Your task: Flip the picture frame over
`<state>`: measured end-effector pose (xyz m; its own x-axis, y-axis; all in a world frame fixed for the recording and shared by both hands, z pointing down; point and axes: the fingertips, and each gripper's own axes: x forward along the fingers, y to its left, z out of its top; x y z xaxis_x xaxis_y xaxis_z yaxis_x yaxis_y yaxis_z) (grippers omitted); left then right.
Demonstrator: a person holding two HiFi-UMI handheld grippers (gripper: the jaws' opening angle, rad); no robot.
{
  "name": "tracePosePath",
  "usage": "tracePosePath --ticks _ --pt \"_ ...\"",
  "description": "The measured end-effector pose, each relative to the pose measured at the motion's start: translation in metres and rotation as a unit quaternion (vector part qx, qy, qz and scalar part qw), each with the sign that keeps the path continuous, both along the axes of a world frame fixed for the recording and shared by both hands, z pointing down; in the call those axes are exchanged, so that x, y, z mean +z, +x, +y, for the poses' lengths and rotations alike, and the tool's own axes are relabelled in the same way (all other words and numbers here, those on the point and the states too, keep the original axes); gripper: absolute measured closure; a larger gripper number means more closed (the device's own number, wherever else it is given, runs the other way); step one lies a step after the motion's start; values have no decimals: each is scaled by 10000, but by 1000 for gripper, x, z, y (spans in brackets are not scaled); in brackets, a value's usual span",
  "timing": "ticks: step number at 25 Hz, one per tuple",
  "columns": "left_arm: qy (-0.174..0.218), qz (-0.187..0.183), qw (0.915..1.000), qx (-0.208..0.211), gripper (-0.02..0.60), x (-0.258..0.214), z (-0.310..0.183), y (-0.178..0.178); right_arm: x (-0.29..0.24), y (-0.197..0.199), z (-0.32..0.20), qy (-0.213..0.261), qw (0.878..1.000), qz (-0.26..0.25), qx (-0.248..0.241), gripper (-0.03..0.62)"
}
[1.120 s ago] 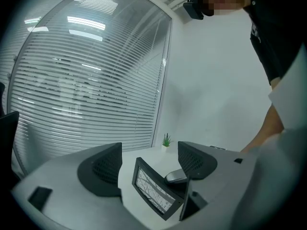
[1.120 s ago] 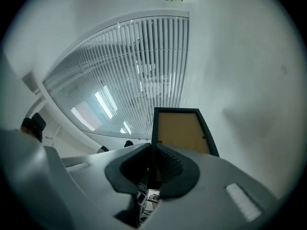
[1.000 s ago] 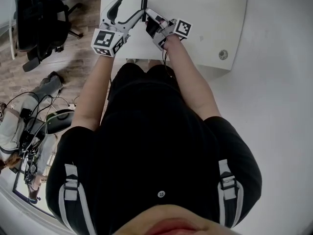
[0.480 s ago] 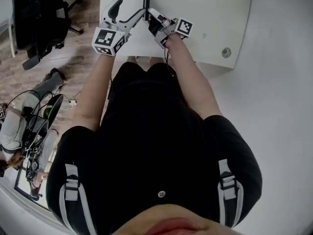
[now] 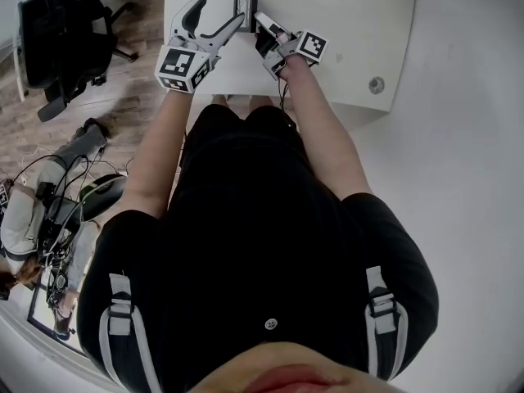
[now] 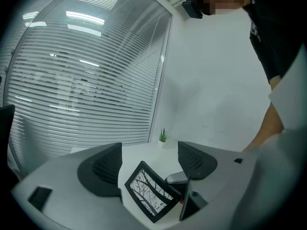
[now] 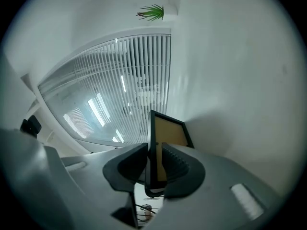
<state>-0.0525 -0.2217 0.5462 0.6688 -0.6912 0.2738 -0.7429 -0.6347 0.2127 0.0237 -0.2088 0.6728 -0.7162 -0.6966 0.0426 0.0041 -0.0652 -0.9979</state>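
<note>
Past the person's black top and two bare forearms, both grippers reach over the near edge of the white table (image 5: 344, 23). The right gripper (image 7: 154, 150) has the picture frame (image 7: 170, 133) edge-on between its jaws, one pad lying on the printed side and the other on the brown back; these jaws have just been opening a little, though the pads look to be against the frame. The left gripper (image 6: 149, 152) holds its jaws wide apart and clamps nothing, its tips just beside the frame. The frame stands tilted between the two grippers, its black-and-white branch print turned towards the left gripper, held at one lower corner; whether its bottom edge touches the table cannot be told. Further back on the table stands a small green plant (image 6: 163, 136) against the white wall, with a glass wall and slatted blinds (image 6: 72, 80) beside it. On the wooden floor off to the left is a black office chair (image 5: 61, 31)
</note>
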Motion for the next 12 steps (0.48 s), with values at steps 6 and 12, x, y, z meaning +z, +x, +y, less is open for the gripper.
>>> tracePosePath --ticks 6,12 --pt "50 -7 10000 46 212 -6 0 4 7 11 -1 -86 9982 597 24 431" --pt "108 28 9999 100 212 -16 -6 7 12 15 -6 -53 9850 1717 -179 359"
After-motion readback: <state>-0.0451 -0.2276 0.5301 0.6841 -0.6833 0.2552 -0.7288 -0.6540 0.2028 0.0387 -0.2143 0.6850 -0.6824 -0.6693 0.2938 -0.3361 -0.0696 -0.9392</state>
